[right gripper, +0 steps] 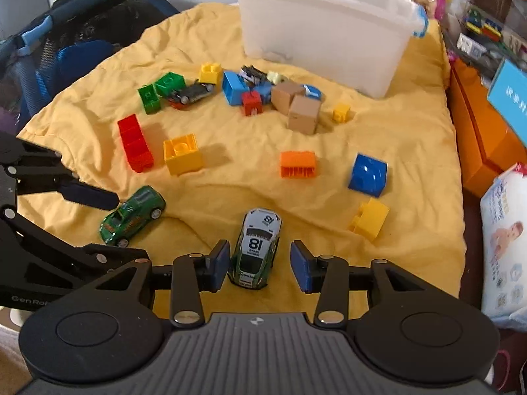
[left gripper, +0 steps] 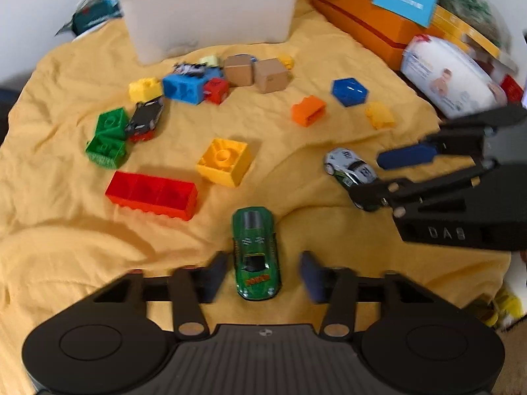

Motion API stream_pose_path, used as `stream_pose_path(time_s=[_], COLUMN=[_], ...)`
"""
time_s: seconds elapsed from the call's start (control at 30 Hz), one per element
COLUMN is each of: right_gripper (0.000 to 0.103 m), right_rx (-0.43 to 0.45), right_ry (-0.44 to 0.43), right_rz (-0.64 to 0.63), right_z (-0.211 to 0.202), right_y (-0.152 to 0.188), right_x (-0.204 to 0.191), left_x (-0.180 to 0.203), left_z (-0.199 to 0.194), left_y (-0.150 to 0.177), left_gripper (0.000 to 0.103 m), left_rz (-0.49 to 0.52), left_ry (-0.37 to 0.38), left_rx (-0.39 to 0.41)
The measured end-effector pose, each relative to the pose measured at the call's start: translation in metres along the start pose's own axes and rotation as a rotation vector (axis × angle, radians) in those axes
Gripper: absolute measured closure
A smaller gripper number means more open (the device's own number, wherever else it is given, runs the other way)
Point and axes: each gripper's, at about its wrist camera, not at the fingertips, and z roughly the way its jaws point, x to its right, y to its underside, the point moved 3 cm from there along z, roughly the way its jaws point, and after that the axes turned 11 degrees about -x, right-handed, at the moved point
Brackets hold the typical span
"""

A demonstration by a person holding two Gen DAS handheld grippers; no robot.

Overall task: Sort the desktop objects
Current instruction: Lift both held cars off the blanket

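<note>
1. The left gripper [left gripper: 262, 275] has its fingers released, apart on both sides of the green car [left gripper: 256, 253].
2. The right gripper [right gripper: 260, 261] is also released around the white car [right gripper: 255, 247].
3. Risk: on the soft yellow cloth [right gripper: 230, 181] a car may roll away if one finger touches first.

Both fisheye cameras are looking steeply down along their own fingers, close over the yellow cloth [left gripper: 296, 138]. The left one is facing the white bin [left gripper: 210, 10] from the near edge; the right one is sitting beside it. Both are sharing the scattered blocks, the bin and each other's hand-held gripper
</note>
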Motion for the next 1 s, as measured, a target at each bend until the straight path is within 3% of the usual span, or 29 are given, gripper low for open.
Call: stream_pose_path(time_s=[0.47,0.53,0.77,1.0], right_gripper=[0.059,0.068,0.07,0.07], right_rx=[-0.022,-0.042,-0.006,0.09], right_ry=[0.006,0.012,0.05,0.098], right_rz=[0.009,0.01,-0.008,0.004], right_z=[0.008,0.013,-0.002,-0.024], right_y=[-0.005,-0.003,-0.009,-0.041], right_x=[-0.01,-0.009,-0.004,0.013], left_x=[-0.01,-0.013,-0.018,-0.032], left_z=[0.002,0.001,-0.032,-0.06], left_y=[-0.004,-0.007,-0.032,-0.092], left_gripper=[0.07,0.07,0.07,0.07], left_rz=[0.029,0.034,0.067,0.09], left_ry=[0.049,0.054,0.045,-0.014], left_rx=[-0.004,-0.001,0.094,0.225])
